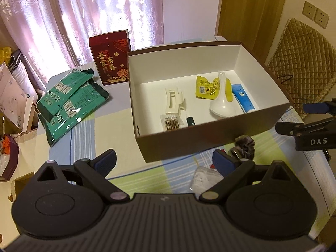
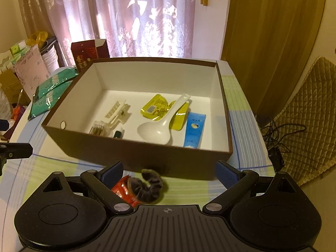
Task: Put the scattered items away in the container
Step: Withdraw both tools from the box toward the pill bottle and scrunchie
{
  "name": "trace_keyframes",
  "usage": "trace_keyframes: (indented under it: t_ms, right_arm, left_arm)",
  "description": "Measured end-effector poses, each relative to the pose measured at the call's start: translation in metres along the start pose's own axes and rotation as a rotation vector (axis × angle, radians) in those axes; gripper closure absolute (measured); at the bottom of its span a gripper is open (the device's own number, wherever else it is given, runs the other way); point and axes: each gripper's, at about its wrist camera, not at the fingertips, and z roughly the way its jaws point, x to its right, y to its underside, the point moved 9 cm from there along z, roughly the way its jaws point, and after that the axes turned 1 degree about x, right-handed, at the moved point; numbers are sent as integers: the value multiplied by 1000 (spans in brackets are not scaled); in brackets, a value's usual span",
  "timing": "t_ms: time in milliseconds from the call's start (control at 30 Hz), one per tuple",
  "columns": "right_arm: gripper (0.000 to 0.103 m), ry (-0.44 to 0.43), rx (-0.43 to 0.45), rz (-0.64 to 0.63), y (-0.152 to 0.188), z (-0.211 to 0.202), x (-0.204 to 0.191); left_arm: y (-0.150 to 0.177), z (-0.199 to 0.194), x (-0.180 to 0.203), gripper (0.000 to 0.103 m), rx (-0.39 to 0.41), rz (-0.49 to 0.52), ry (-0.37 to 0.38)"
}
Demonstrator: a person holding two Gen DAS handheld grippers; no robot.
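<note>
Scrunchie (image 2: 149, 185), between open right gripper (image 2: 169, 173) jaws

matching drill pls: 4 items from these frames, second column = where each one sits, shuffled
Items:
1. white rice scoop
2. blue tube
3. dark scrunchie
4. green packets

Places:
A. on the table left of the box
B. in the box, by its right wall
C. in the box, lying across the yellow packet
D. on the table, outside the box's near wall

Pairs: 1-C, 2-B, 3-D, 4-A
</note>
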Motion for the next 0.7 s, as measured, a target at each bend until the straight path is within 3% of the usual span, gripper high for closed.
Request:
trace_keyframes:
  t_ms: [700]
  right_arm:
    - [4,8,-11,26,50,-39,-33]
  left_arm:
    - [54,-47,5,6,30,34,59]
